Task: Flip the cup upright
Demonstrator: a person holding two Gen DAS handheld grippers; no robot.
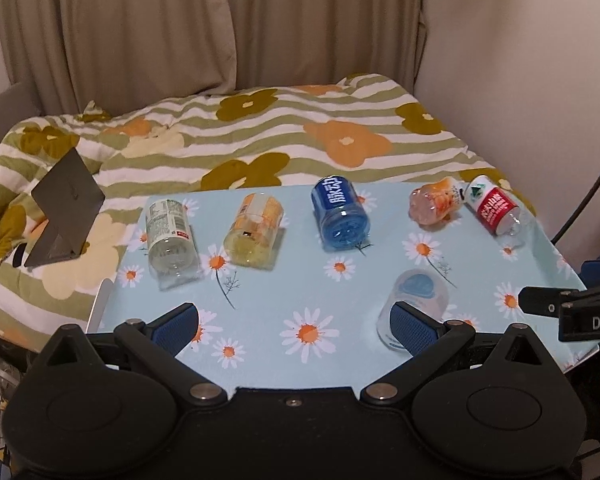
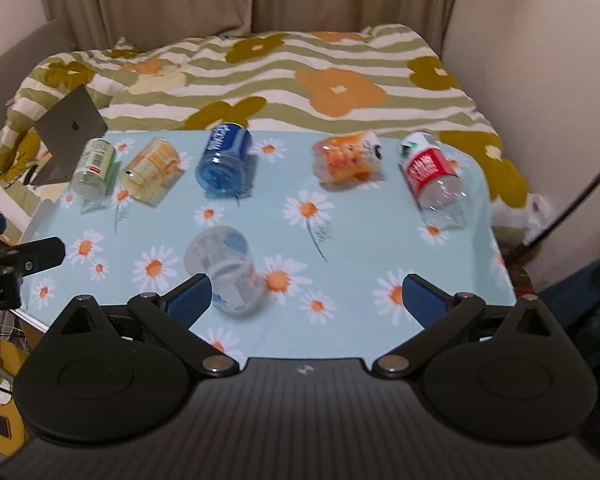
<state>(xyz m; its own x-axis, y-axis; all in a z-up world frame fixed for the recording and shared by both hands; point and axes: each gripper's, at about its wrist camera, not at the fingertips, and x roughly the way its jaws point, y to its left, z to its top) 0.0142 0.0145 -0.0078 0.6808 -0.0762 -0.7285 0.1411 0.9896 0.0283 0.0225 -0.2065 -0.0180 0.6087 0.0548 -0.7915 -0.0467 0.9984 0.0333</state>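
A clear plastic cup (image 1: 414,300) with a blue mark lies on its side on the daisy-print table (image 1: 280,300), near the front. It also shows in the right wrist view (image 2: 224,268). My left gripper (image 1: 296,322) is open and empty; its right finger (image 1: 414,326) overlaps the cup's near end. My right gripper (image 2: 306,300) is open and empty; its left finger (image 2: 190,300) is just beside the cup. The right gripper's side (image 1: 572,308) shows at the right edge of the left wrist view.
Several cut bottles lie in a row at the table's back: green-label (image 1: 170,236), yellow (image 1: 256,230), blue (image 1: 340,212), orange (image 1: 436,200), red-label (image 1: 496,210). A grey laptop (image 1: 66,212) stands on the flowered bed (image 1: 300,132) behind. A wall is on the right.
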